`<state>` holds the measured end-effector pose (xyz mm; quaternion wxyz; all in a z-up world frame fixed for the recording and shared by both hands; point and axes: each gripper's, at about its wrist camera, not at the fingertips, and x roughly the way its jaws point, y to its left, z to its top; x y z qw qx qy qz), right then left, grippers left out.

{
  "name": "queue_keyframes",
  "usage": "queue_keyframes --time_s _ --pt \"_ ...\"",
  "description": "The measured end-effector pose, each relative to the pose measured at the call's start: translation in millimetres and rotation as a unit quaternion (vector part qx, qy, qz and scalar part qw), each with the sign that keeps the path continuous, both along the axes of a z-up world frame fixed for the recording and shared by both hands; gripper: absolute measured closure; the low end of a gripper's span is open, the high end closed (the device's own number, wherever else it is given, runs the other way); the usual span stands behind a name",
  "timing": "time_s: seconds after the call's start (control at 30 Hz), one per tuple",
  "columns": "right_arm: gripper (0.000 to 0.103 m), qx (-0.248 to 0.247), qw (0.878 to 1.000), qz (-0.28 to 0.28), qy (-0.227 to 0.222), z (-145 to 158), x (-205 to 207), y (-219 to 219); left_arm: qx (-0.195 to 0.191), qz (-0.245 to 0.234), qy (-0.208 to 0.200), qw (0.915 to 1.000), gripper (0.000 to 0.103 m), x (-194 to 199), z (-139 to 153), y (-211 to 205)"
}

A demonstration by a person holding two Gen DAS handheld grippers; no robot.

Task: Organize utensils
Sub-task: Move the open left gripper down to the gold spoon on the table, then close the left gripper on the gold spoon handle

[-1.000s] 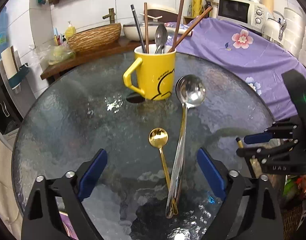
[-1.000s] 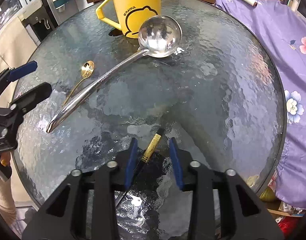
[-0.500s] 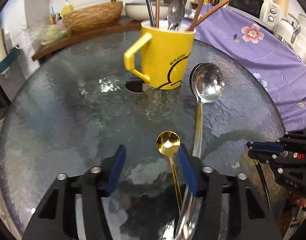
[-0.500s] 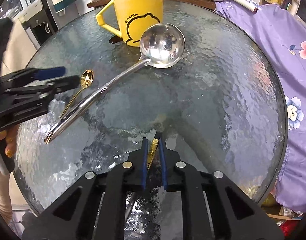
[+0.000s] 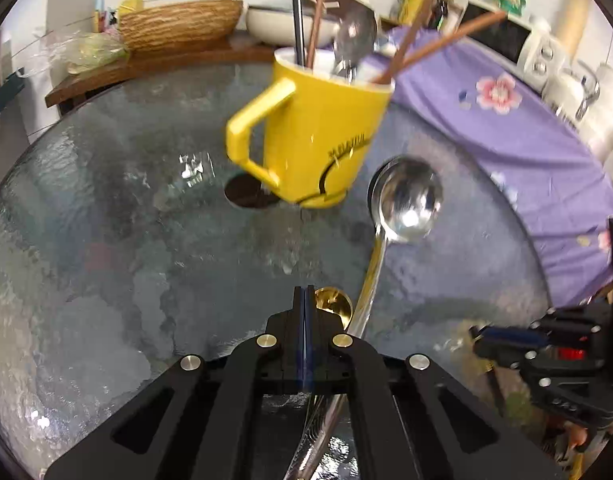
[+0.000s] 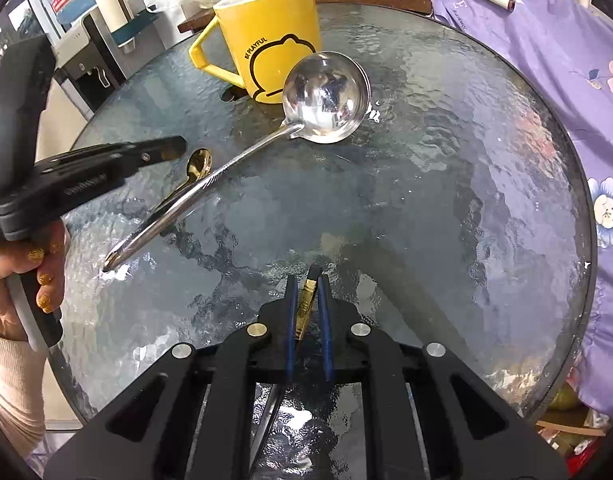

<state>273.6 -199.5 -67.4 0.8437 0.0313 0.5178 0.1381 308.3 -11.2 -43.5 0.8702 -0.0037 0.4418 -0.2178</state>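
Closes left jaws, seemingly empty, beside gold spoon, clamps right jaws on chopstick; leaves both and ladle outside mug.

The left gripper has just closed, its blue pads pressed flat together with nothing between them. The right gripper stands nearly closed. A hand grasps the left gripper's handle.
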Motion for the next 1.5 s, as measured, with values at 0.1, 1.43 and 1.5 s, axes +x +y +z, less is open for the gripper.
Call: queue_keyframes --time_s 0.1,1.43,1.5 --pt "0.092 0.013 1.000 0.003 -0.008 2 -1 -2 -0.008 -0.006 -0.017 0.9998 0.103 -5 13 3" --pt "0.093 -0.068 0.997 0.038 0.028 7 16 41 0.084 -0.057 0.001 0.9949 0.064 16 0 -19" --pt "0.093 -0.053 0.997 0.039 0.031 7 19 39 0.100 -0.059 0.007 0.9932 0.066 21 -8 -23"
